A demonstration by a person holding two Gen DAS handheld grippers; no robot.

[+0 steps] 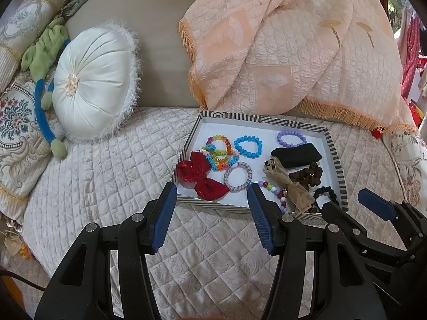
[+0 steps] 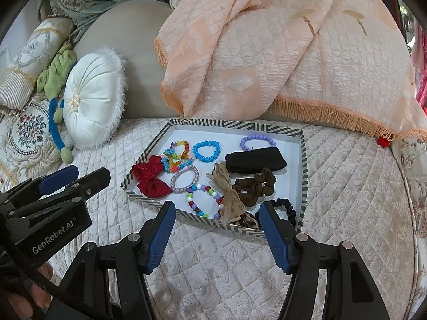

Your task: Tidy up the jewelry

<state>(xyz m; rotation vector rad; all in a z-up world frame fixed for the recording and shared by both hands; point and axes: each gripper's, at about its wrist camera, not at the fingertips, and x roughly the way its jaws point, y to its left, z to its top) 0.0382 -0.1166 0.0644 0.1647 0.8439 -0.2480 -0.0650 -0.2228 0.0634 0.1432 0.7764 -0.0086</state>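
On the quilted seat cushion [image 1: 106,181], the striped tray [image 1: 337,160] serves as the reference landmark for every item and both tools.

Left to right across the tray: the red bow [image 2: 150,178] lies at the left corner; the multicoloured bracelets [image 2: 177,157] sit just behind it; the clear beaded ring [image 2: 185,178] lies beside the bow toward the tray centre; the blue bracelet [image 2: 206,150] and purple bracelet [image 2: 256,142] lie nearer the far wall; the black band [image 2: 254,161], brown scrunchie [image 2: 254,186] and tan mesh bow [image 2: 226,194] occupy the right half.

The left gripper [image 1: 212,202] hangs at the near wall of the tray, jaws spread and empty. The red bow lies just ahead of its left finger, long axis running diagonally from far-left to near-right.

The right gripper [image 2: 217,221] hangs at the same near wall, further right, jaws spread and empty. The mixed-bead strand [image 2: 202,201] lies directly ahead between its fingers.

Judgement: the left tool is nearer the bow; the right tool is nearer the bead strand and scrunchies.

View differences: the right wrist view shows the bead strand as a full loop and a fingertip of the person's hand [image 2: 18,301] on the left tool; the left wrist view hides part of that loop behind its own right finger.
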